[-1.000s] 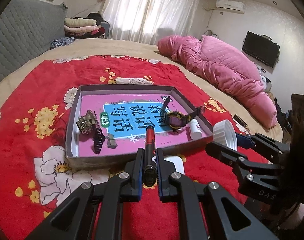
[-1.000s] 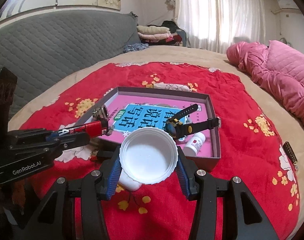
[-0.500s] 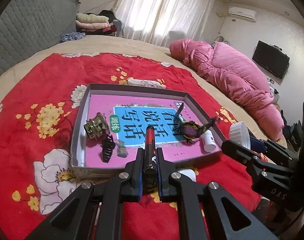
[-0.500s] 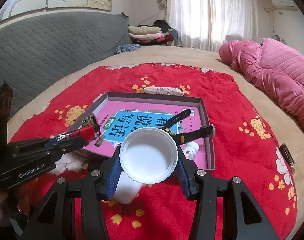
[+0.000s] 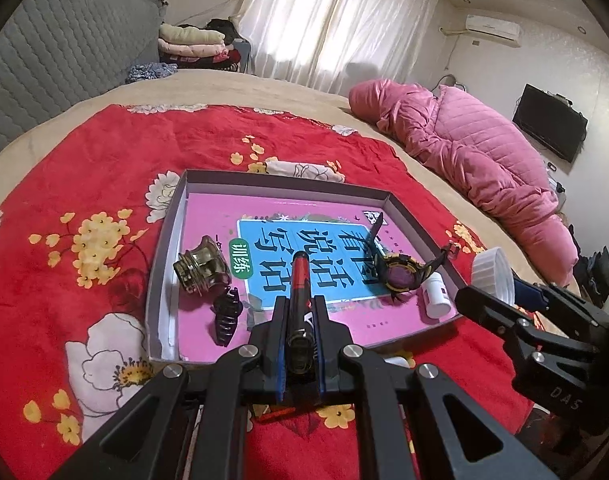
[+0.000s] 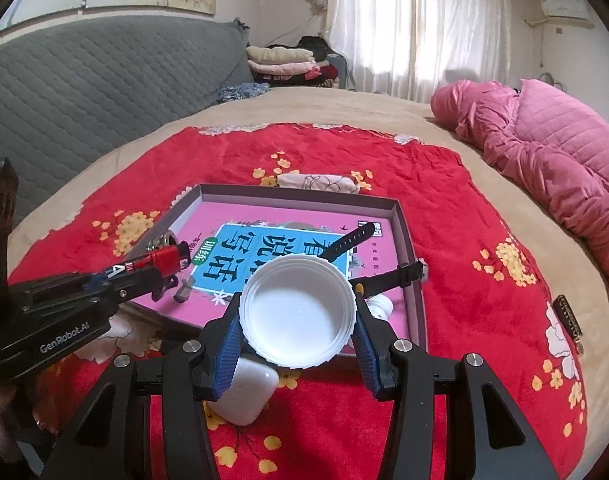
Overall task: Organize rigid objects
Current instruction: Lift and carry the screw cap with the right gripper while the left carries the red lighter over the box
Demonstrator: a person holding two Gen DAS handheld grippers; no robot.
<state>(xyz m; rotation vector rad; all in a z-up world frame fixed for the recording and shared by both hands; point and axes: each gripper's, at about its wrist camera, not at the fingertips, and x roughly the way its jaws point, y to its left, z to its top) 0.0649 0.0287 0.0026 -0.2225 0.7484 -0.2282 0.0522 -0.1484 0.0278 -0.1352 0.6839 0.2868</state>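
Note:
My left gripper (image 5: 300,320) is shut on a red and black marker (image 5: 299,280), held over the near edge of a grey tray (image 5: 166,240) with a pink book inside. My right gripper (image 6: 296,316) is shut on a white ribbed lid (image 6: 298,312), held above the tray's near right corner; the lid also shows in the left wrist view (image 5: 494,276). In the tray lie a glass jar (image 5: 202,270), a black hair claw (image 5: 226,314), a black wristwatch (image 5: 402,276) and a small white bottle (image 5: 436,298).
A white case (image 6: 246,394) lies on the red floral blanket (image 5: 104,168) just before the tray. A pink quilt (image 5: 476,152) lies at the right. A folded cloth (image 6: 318,182) sits behind the tray. A dark strip (image 6: 568,314) lies on the blanket's right edge.
Both grippers have pulled back and risen a little from the tray, each with its object still held. The things in the tray have not moved.

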